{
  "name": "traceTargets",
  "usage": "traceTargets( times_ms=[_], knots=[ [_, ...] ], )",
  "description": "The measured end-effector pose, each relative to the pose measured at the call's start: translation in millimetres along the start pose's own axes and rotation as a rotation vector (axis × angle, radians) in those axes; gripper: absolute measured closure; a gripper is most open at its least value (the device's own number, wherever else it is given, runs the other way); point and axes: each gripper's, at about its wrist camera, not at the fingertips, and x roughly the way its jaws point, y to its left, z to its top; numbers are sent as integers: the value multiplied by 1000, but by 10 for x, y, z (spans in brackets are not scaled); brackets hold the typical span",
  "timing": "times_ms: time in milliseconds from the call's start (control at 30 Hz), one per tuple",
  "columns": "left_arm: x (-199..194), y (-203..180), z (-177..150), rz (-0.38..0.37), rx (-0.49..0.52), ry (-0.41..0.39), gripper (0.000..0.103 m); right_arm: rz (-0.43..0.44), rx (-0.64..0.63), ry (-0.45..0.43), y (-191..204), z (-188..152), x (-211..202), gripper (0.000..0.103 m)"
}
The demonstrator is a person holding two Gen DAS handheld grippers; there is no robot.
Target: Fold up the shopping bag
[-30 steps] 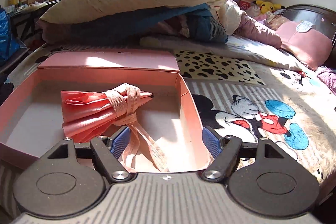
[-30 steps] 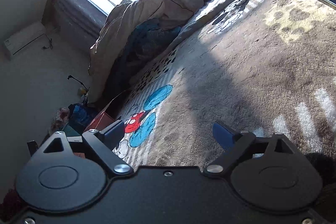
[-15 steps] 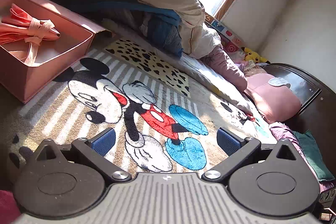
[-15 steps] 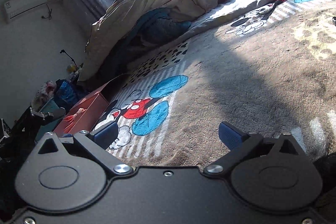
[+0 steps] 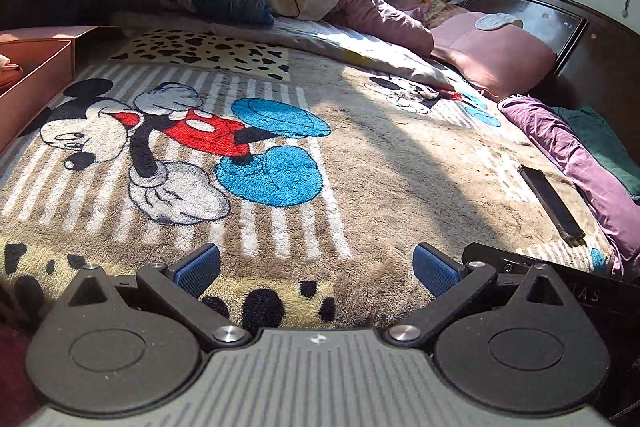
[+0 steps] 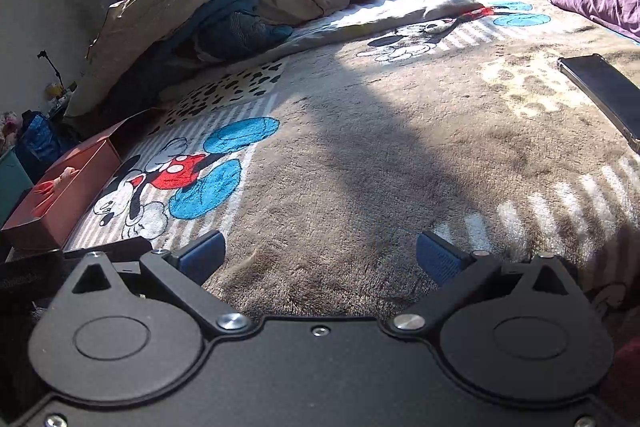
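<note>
Both claws are wide open over the blanket [image 5: 360, 155], holding nothing: left claw [image 5: 316, 269], right claw [image 6: 320, 259]. The bag [image 6: 54, 183] lies in the pink box [image 6: 76, 187], far off.

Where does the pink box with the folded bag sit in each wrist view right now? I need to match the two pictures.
Left wrist view: pink box at the far left edge, mostly cut off.
Right wrist view: the box at lower left on the bed's edge, the pink bag inside it.
Shared landmark: the cartoon mouse's red shorts on the blanket, just right of the box.
</note>
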Motion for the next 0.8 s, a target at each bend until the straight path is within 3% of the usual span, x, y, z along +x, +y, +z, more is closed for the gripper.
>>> traceTargets(
  times_ms=[267, 433, 600, 700, 800],
  knots=[
    [-141, -191, -14, 60, 117, -63, 0, -60, -5, 28, 58, -13, -130, 0],
    [-214, -167, -12, 29, 100, -57, 0, -100, -71, -8, 157, -1, -262, 0],
    [-338, -174, 29, 82, 100, -96, 0, -128, -129, -37, 277, 16, -387, 0],
    [-417, -223, 58, 132, 95, -95, 0, -142, -147, -45, 341, 23, -443, 0],
    [-515, -247, 101, 130, 97, -60, 0, -145, -149, -50, 386, 26, -514, 0]
  ],
)
